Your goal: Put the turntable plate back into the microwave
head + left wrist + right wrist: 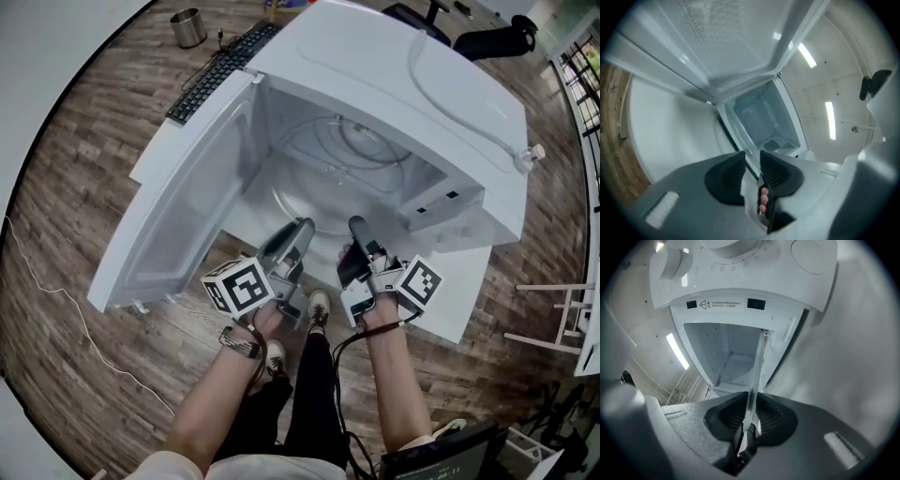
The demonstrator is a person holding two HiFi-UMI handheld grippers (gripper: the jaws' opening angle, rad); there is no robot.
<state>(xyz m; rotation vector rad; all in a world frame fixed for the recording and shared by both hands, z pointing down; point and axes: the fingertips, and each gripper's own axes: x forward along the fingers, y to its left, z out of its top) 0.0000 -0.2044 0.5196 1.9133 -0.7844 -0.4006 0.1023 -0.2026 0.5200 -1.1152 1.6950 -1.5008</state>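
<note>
Plate [757,366] edge clamped in R gripper [751,403]; L gripper [751,161] jaws apart; microwave [394,84] open.

The turntable plate [337,173], being clear glass, shows in the head view only as faint arcs inside the microwave [412,103] and cannot be made out in the left gripper view. The print on the label [721,304] over the opening is too small to read, and the dial [733,245] above it is cut off by the top edge.
</note>
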